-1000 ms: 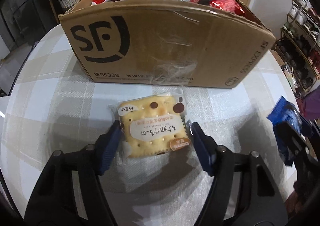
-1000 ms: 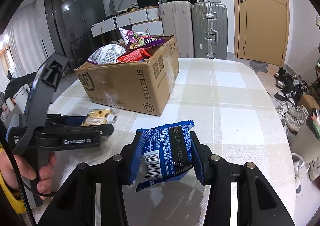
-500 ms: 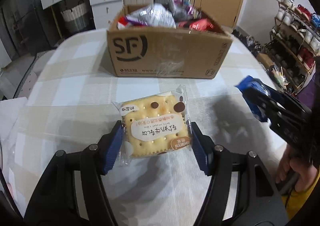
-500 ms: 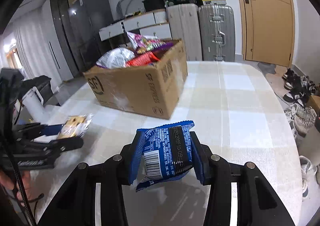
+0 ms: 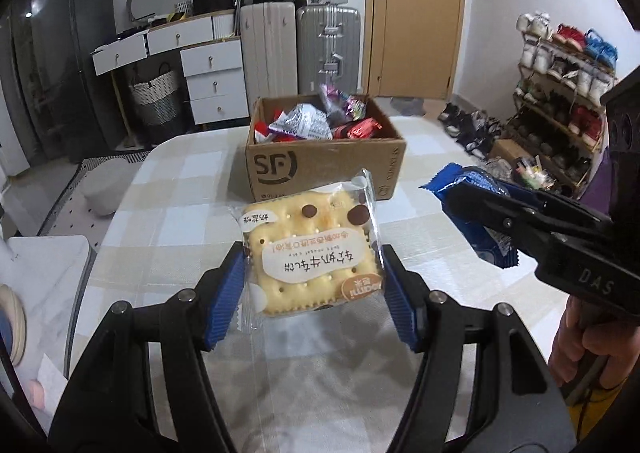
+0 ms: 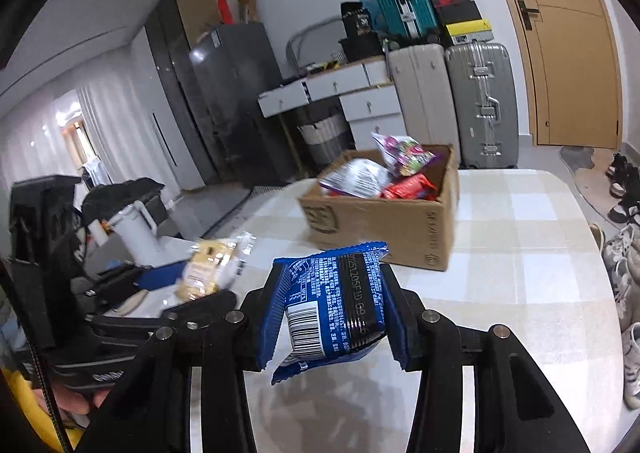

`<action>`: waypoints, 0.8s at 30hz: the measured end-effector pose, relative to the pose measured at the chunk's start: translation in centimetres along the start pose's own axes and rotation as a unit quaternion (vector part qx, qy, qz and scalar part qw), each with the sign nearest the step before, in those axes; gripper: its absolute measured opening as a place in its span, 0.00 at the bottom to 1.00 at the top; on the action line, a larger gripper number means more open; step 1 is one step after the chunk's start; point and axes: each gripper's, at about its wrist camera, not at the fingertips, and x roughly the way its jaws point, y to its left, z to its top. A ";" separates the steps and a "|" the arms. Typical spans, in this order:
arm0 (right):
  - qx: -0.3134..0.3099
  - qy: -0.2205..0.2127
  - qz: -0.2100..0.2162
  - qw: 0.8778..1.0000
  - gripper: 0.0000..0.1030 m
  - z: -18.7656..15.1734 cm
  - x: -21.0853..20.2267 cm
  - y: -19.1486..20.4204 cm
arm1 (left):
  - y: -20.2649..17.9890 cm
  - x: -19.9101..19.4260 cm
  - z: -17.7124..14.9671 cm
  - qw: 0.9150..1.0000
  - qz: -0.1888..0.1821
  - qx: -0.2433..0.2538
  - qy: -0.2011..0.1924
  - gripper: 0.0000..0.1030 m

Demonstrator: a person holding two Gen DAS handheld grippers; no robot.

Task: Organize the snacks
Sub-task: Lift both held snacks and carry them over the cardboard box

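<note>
My left gripper (image 5: 314,289) is shut on a clear-wrapped cracker packet (image 5: 310,249) with brown dots, held above the table. It also shows in the right wrist view (image 6: 204,273). My right gripper (image 6: 332,317) is shut on a blue snack packet (image 6: 332,313) with a barcode, also lifted; the packet shows at the right of the left wrist view (image 5: 468,209). A cardboard SF box (image 5: 324,169) full of snack bags stands on the table beyond both grippers, also in the right wrist view (image 6: 392,225).
The round table has a checked cloth (image 5: 180,213). Suitcases (image 5: 328,49), white drawers (image 5: 212,81) and a door stand behind it. A shoe rack (image 5: 560,93) is at the right. A white jug (image 6: 136,233) stands on a side surface at the left.
Both grippers have risen and drawn back from the box with their packets. The box now looks smaller and farther, and its open top shows.
</note>
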 end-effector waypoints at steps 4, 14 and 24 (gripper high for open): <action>0.011 -0.014 0.008 1.000 0.44 -0.2 -2.2 1.9 | 0.8 -2.9 -0.6 1.000 -0.013 -0.007 -0.017 0.61; -0.023 -0.024 -0.009 0.999 0.44 -0.8 -5.4 6.7 | 2.8 -10.0 -2.8 0.998 -0.031 -0.031 -0.048 0.61; -0.026 -0.029 -0.006 0.999 0.44 -2.4 -6.4 8.8 | 4.3 -13.8 -4.3 0.997 -0.040 -0.039 -0.061 0.61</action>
